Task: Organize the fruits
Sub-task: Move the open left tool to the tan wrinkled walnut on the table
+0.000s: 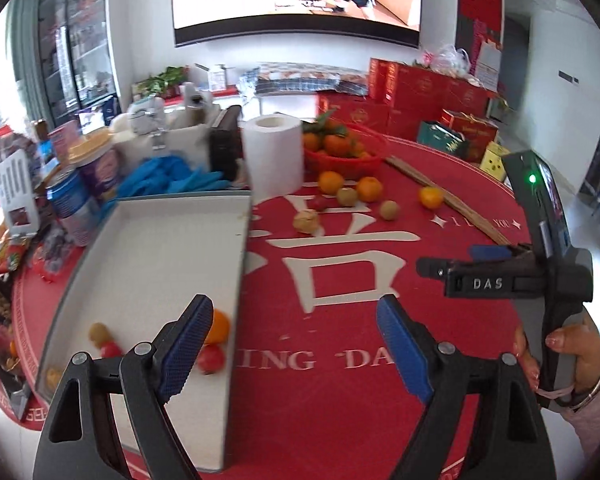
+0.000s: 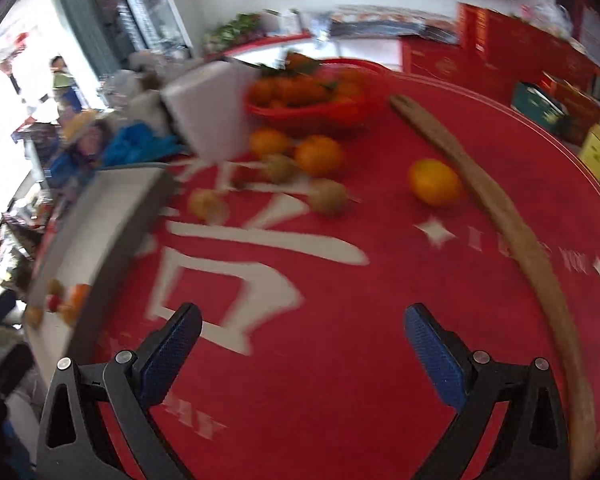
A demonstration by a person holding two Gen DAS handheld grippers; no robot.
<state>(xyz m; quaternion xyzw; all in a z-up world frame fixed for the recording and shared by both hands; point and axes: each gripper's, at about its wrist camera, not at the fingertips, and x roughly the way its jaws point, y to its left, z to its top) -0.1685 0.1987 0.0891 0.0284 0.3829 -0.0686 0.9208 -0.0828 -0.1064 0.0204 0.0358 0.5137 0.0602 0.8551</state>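
Observation:
A grey shallow tray lies on the red round table. At its near end lie an orange, two small red fruits and a brownish-green fruit. My left gripper is open and empty, its left finger over the tray's near end. Loose oranges, green-brown fruits and a walnut-like fruit lie mid-table. My right gripper is open and empty above bare tablecloth; it also shows in the left wrist view. The right view is blurred; a lone orange lies ahead.
A red basket of oranges and a white paper roll stand behind the loose fruit. A bundle of thin wooden sticks lies along the right side. Cups, blue gloves and snack packets crowd the left. Red gift boxes stand beyond the table.

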